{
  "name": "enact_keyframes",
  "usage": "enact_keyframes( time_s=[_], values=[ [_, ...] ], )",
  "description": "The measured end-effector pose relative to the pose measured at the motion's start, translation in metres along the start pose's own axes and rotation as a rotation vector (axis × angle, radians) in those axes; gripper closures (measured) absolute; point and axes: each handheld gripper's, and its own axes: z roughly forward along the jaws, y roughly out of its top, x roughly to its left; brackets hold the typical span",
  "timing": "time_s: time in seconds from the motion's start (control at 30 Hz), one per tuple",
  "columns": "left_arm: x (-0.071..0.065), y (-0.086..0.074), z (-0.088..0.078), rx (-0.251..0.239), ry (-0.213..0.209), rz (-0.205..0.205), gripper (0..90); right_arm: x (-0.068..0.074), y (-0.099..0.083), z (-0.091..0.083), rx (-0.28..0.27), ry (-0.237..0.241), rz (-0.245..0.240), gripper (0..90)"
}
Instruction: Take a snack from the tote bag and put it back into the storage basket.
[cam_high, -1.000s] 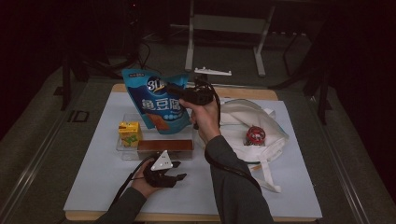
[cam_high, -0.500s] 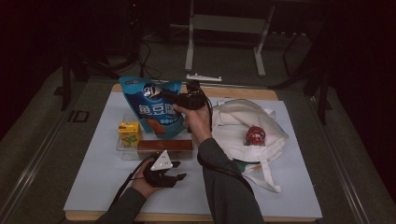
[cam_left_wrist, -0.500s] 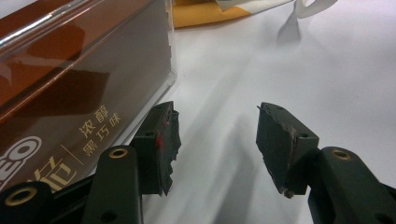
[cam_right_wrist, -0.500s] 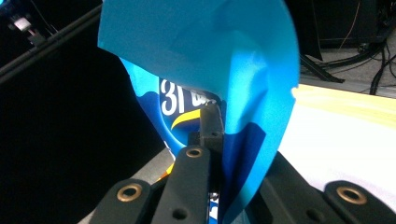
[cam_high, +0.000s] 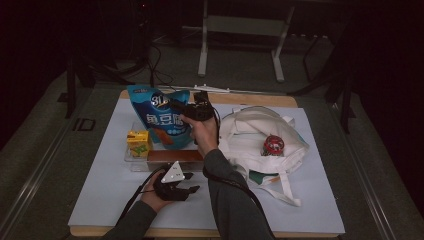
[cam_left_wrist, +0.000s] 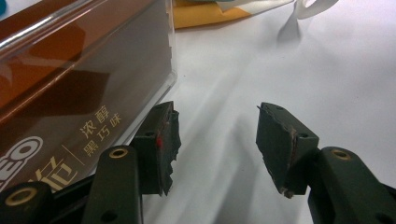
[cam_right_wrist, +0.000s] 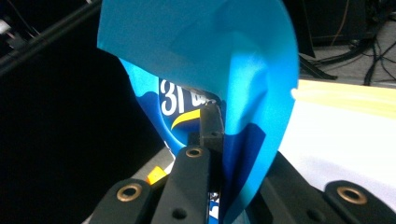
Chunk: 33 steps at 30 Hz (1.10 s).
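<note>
The right claw (cam_high: 176, 106) pinches the blue snack pouch (cam_high: 157, 117) upright over the clear tray (cam_high: 131, 159) — mid-lift, probably bound for the white tote bag (cam_high: 260, 145) — while the left claw (cam_high: 187, 187) rests spread on the desk (cam_high: 100, 200).

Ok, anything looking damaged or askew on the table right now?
Yes: the left gripper has chewed, ragged pads, with torn edges. The blue snack bag folds over where the right gripper pinches it. Nothing looks spilled.
</note>
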Motion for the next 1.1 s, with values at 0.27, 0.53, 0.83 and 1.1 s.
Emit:
enact_keyframes(
  time_s=[0.27,0.53,0.83,1.1],
  values=[
    [0.0,0.0,0.0,0.001,0.002,-0.001,47.1,-0.017,-0.003,-0.013,0.045,-0.034,0.0,82.1],
    [0.0,0.0,0.0,0.002,0.003,-0.001,47.1,-0.015,0.003,-0.033,0.162,-0.117,-0.179,71.6],
    [-0.001,0.0,0.001,0.004,0.003,0.0,47.1,-0.005,0.001,-0.049,0.308,-0.153,-0.386,72.5],
    [0.0,0.0,0.001,0.005,0.004,0.002,47.1,-0.007,-0.012,-0.046,0.411,-0.181,-0.469,79.3]
  ],
)
